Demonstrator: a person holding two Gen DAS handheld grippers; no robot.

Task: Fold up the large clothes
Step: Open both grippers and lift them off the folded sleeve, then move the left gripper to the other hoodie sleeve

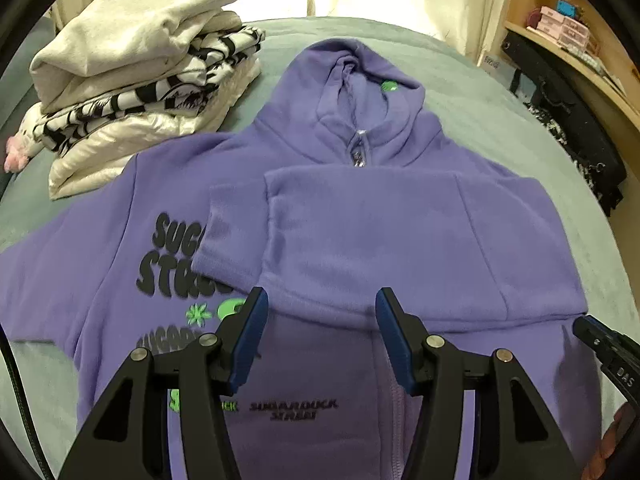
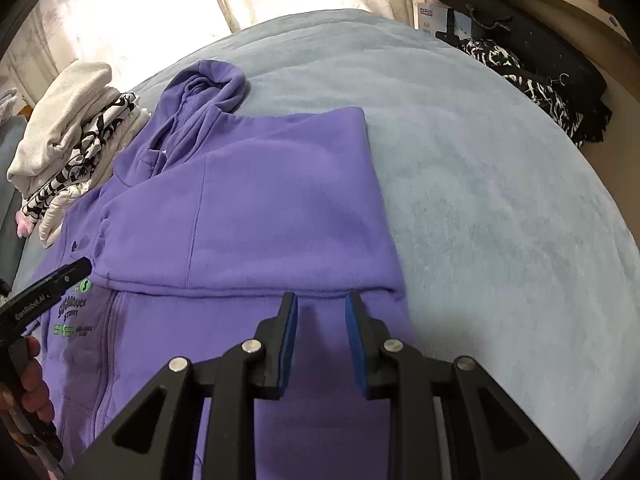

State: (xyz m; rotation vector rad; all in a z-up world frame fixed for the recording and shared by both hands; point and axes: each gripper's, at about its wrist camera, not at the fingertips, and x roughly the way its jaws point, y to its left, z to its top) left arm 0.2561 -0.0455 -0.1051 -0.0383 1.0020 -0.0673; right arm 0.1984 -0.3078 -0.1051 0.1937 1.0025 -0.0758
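A purple zip hoodie [image 1: 360, 232] with black and green print lies front up on the bed, hood at the far end. One sleeve [image 1: 400, 216] is folded across its chest; the other sleeve lies spread out at the left. My left gripper [image 1: 320, 300] is open and empty, hovering over the hoodie's lower front near the zipper. My right gripper [image 2: 322, 304] is open and empty, over the hoodie [image 2: 240, 208] just below the folded sleeve's edge, near its right side. The right gripper's side shows at the right edge of the left wrist view [image 1: 608, 352].
A stack of folded clothes [image 1: 140, 80], white and black-patterned, sits on the bed at the far left. The grey-blue blanket [image 2: 500, 200] spreads to the right. Dark clothes [image 2: 552, 80] and a wooden shelf [image 1: 568, 44] stand beyond the bed's right edge. Curtains hang behind.
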